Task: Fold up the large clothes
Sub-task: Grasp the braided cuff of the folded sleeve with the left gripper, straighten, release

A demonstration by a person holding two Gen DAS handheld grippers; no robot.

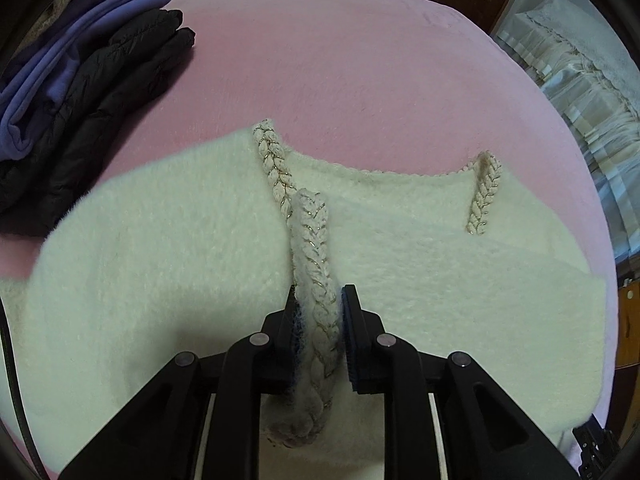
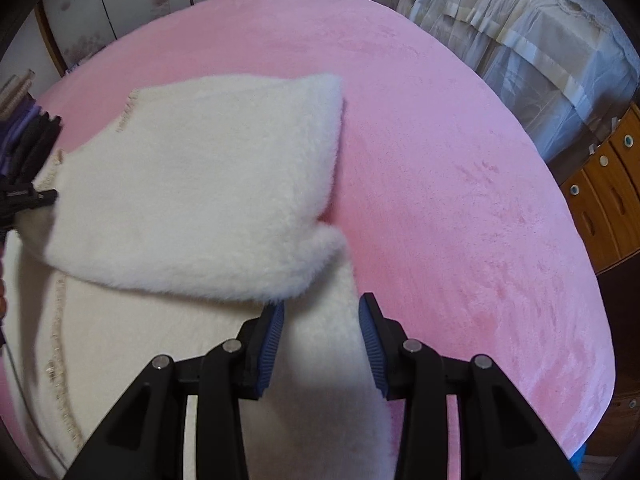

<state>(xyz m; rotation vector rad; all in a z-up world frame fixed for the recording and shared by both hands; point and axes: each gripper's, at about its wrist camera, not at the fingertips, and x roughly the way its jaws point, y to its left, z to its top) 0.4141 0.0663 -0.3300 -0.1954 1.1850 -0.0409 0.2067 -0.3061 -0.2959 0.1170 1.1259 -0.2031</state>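
- Your white fuzzy sweater (image 1: 168, 248) lies spread on the pink blanket (image 1: 340, 60), well clear of the stack of dark and purple folded clothes (image 1: 80, 92) at the blanket's far left edge.
- Your left gripper (image 1: 318, 332) has its fingers nearly together, pinching the braided trim (image 1: 316, 280), which runs straight up between the pads.
- Your right gripper (image 2: 322, 344) is clamped on the sweater's right edge, fingers partway apart, with the folded-over sleeve (image 2: 200, 184) just beyond the tips.

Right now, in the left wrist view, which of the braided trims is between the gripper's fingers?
The central braided trim, running down to the left gripper. The two others lie flat on the white fluffy garment, farther away.
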